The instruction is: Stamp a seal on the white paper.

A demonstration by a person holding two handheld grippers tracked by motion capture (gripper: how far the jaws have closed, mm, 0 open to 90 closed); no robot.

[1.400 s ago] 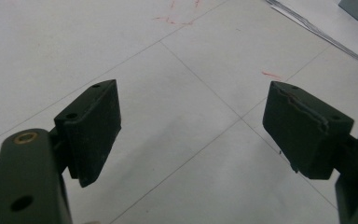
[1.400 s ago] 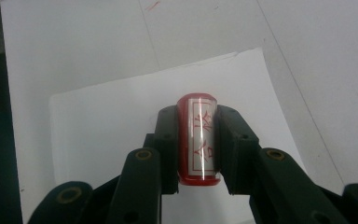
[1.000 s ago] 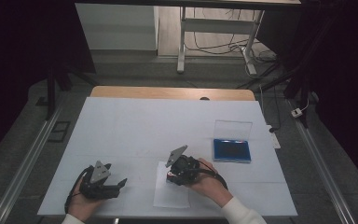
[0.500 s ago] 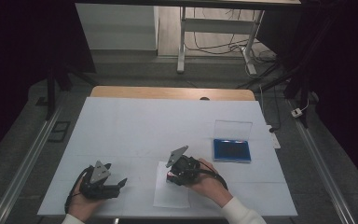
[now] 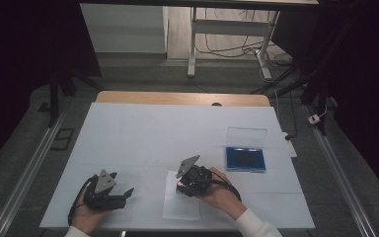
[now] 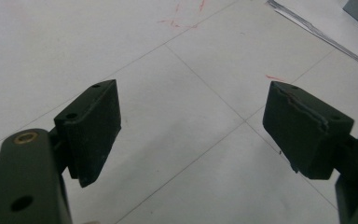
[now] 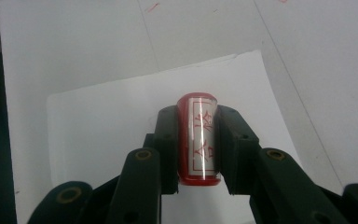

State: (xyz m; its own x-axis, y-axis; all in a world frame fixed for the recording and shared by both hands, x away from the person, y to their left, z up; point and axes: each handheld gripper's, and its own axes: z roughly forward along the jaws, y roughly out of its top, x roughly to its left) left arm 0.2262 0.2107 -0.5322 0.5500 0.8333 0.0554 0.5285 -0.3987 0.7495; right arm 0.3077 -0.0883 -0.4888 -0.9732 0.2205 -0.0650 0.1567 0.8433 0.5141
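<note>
My right gripper (image 7: 196, 142) is shut on a small red stamp (image 7: 198, 140) with a clear face bearing red characters, held just above a white sheet of paper (image 7: 116, 116). From above, that right gripper (image 5: 181, 185) sits over the paper (image 5: 181, 208) near the table's front middle. My left gripper (image 6: 191, 130) stands open over the bare white table, nothing between its jaws. In the high view the left gripper (image 5: 127, 193) rests at the front left, in a hand.
A blue ink pad case (image 5: 246, 158) with its clear lid raised stands to the right of the paper. The white table top (image 5: 153, 133) carries faint red marks (image 6: 177, 22). A paper edge (image 6: 307, 28) lies far off in the left gripper view.
</note>
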